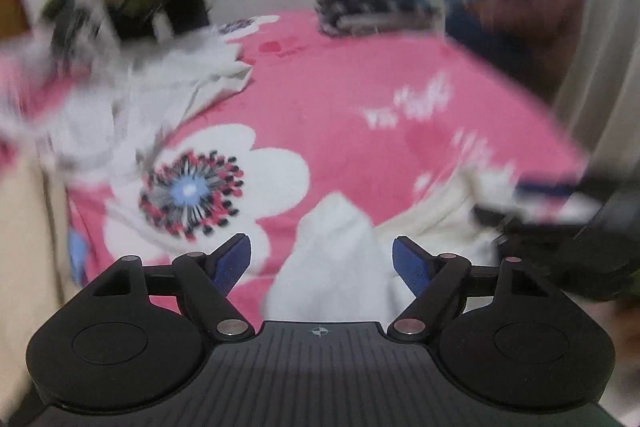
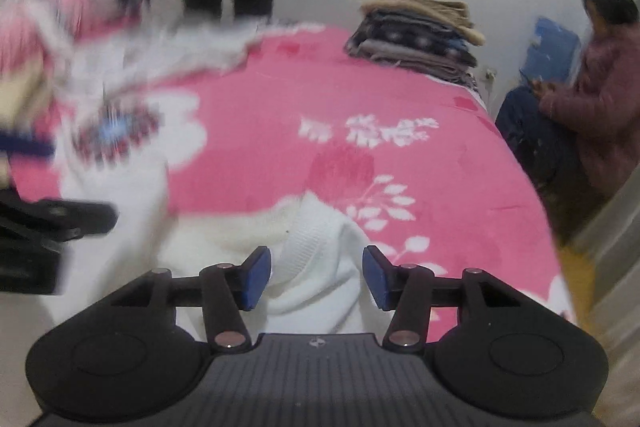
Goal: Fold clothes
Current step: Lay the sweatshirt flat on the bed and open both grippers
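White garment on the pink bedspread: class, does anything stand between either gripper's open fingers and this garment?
Nothing visible does. The white garment already bunches up between the open jaws of the right gripper and of the left gripper, on the pink bedspread.

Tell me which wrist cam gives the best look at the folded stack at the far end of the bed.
Right wrist. The folded stack is fairly sharp there: separate tan, dark patterned and grey layers show on the pink bedspread. In the left wrist view the same stack is motion-blurred into indistinct tan and dark bands.
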Demonstrator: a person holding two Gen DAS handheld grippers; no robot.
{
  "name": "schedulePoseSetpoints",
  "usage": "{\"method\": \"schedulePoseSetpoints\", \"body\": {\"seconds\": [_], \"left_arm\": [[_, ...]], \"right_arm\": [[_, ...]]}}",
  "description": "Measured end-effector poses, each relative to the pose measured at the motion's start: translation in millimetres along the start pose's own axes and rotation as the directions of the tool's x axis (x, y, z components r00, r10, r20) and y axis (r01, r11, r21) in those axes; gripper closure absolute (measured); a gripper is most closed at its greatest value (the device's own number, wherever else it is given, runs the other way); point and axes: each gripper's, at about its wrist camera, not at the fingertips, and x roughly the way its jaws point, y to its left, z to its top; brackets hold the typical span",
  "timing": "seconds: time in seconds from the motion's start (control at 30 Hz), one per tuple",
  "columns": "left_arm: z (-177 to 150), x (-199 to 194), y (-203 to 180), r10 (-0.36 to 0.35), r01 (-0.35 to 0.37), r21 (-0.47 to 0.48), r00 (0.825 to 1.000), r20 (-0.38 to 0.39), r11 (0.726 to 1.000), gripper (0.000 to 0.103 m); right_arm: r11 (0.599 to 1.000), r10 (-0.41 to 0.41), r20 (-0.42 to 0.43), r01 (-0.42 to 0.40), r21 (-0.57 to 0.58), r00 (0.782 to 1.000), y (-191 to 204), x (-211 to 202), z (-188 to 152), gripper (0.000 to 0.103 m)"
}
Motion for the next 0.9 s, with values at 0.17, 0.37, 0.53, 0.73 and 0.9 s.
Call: {"method": "schedulePoseSetpoints", "body": {"seconds": [0.17, 0.37, 0.53, 0.73, 0.9], "left_arm": [[1, -55, 56, 0.161, -0.158, -0.077, 0.986, 0.032, 0.984, 0.018], [-38, -88, 95, 0.371, -0.382, -0.059, 0.917, -0.147, 0.922, 0.019], [-81, -83, 128, 0.251, -0.352, -0.337, 0.918, -0.308, 0.873, 0.019], [-120, -50, 137, 0.116, -0.293, -0.543, 0.935, -0.336, 0.787, 0.04], [-115, -70, 141, 0.145, -0.282, -0.553, 0.949, -0.279, 0.784, 0.078]], "right_arm": [[0.995, 0.086, 0.084, -0.081, -0.062, 0.993, 12, -24, 7, 0.045], [0.942, 0.326, 0.061, -0.318, -0.107, 0.943, 42, -50, -15, 0.045], [0.916, 0.399, -0.008, -0.399, -0.04, 0.917, 48, -58, -41, 0.045], [0.931, 0.356, -0.077, -0.36, -0.064, 0.931, 52, -57, -68, 0.045], [0.95, 0.299, -0.096, -0.306, -0.07, 0.95, 59, -54, -81, 0.045]]}}
